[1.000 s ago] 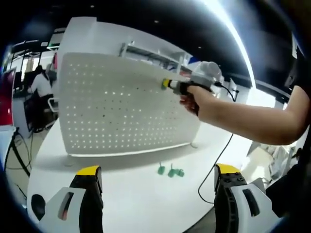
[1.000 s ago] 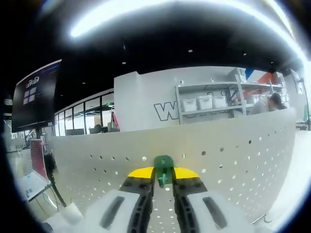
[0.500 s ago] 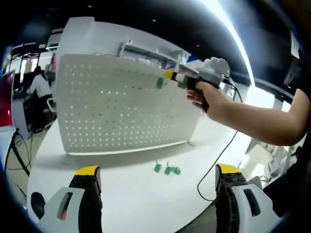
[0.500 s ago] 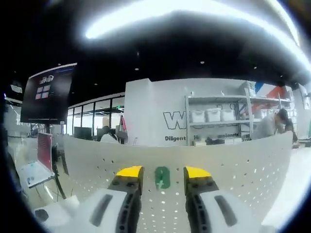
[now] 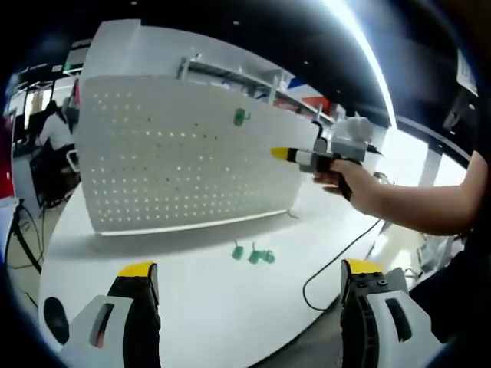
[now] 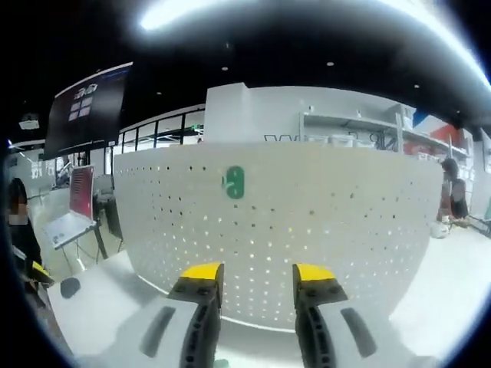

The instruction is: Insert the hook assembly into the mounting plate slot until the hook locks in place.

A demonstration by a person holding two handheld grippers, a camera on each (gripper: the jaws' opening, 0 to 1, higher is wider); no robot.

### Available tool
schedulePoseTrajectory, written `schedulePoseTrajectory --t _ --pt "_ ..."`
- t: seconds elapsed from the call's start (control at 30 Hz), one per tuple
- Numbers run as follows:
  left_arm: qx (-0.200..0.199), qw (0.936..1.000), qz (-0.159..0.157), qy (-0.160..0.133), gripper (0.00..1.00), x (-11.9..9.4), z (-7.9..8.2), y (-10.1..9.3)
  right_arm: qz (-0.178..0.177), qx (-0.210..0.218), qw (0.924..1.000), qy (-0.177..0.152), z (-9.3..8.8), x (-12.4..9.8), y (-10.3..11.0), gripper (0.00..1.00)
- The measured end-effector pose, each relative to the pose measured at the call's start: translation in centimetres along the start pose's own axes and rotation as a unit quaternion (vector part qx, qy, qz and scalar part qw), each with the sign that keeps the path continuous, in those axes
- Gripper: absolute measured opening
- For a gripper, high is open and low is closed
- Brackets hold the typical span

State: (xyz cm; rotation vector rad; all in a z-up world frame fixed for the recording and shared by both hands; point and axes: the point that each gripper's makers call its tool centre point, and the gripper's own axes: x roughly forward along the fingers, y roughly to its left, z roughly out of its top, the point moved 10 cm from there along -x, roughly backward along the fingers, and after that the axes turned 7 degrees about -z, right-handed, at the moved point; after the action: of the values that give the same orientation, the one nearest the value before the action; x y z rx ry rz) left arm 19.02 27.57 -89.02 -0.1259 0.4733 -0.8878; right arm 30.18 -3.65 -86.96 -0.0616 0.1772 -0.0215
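A white pegboard plate (image 5: 169,161) stands upright on the white table (image 5: 207,307). A green hook (image 5: 241,116) hangs on its upper part, with nothing touching it. The right gripper (image 5: 281,153), held by a hand, hovers to the right of the hook and apart from the board. In the right gripper view the same green hook (image 6: 234,182) sits on the pegboard (image 6: 330,207), well ahead of my right gripper (image 6: 257,274), whose jaws stand open and empty. My left gripper (image 5: 249,272) is open low over the table. Three spare green hooks (image 5: 253,254) lie before the board.
A black cable (image 5: 337,257) trails from the right gripper over the table's right edge. A dark round object (image 5: 55,316) lies near the front left. A seated person (image 5: 54,130) and desks are beyond the board's left end; shelving (image 6: 353,138) stands behind.
The right gripper opened, let go of the green hook on the pegboard and drew back from it. The hook stays on the board. The left gripper stayed open.
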Motion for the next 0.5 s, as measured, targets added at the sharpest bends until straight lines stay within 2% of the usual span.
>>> schedulePoseTrajectory --t 0.1,0.17,0.23,0.5 --pt "-0.001 1.0000 -0.003 0.002 1.00 -0.1 -0.1 -0.2 0.006 0.001 0.9998 0.019 -1.5 -1.1 -0.2 0.34" --pt "-0.007 1.0000 -0.007 -0.002 1.00 -0.1 -0.1 -0.3 0.018 0.019 0.9992 0.030 -2.1 -1.9 -0.2 0.35" --pt "-0.011 0.9999 -0.008 -0.003 1.00 -0.2 -0.2 -0.4 0.026 -0.006 0.9988 0.040 -2.8 -2.7 -0.1 0.35" --pt "-0.011 0.9999 -0.009 0.009 1.00 -0.2 -0.8 -0.7 0.053 -0.014 0.9954 0.078 -5.6 -5.1 0.1 0.34"
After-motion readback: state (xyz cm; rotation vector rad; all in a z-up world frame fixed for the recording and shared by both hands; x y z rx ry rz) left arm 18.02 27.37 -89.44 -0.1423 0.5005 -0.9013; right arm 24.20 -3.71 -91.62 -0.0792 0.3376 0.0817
